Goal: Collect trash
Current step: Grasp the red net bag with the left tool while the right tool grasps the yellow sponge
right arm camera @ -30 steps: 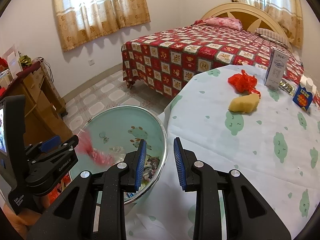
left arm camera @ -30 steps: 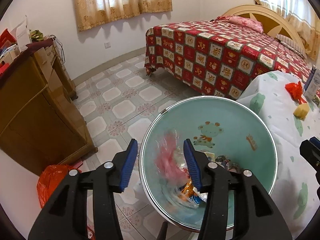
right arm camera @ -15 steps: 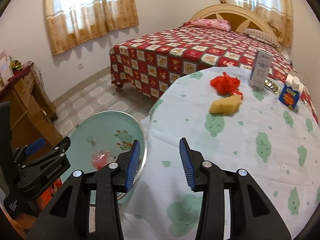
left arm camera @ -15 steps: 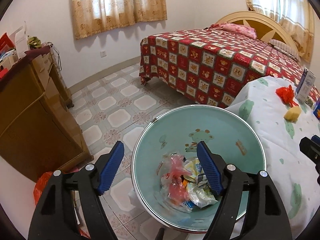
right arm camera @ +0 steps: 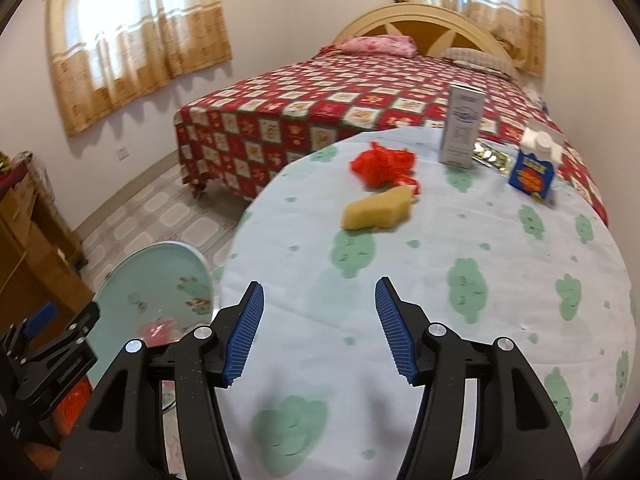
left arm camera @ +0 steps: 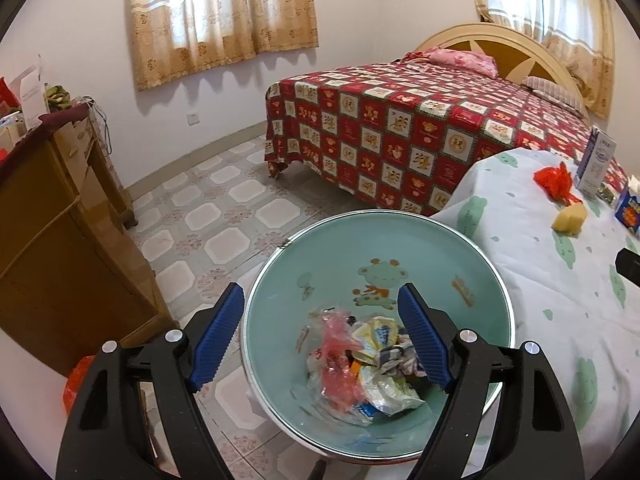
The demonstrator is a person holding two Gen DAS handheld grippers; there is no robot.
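The near half of the table (right arm camera: 460, 320) lies bare ahead of the right hand-held gripper (right arm camera: 318, 330), whose jaws stand wide. Farther back, a yellow sponge (right arm camera: 378, 208) and a red bag (right arm camera: 382, 166) sit touching. Behind them stand a white carton (right arm camera: 462, 126) and a blue box (right arm camera: 534, 170). Left of the table, the bin (left arm camera: 400, 252) gapes open under the left hand-held gripper (left arm camera: 320, 340).

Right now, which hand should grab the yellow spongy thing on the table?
Probably the right. The right gripper is open above the table, facing the yellow sponge. The left gripper is open over the trash bin, off the table's edge.
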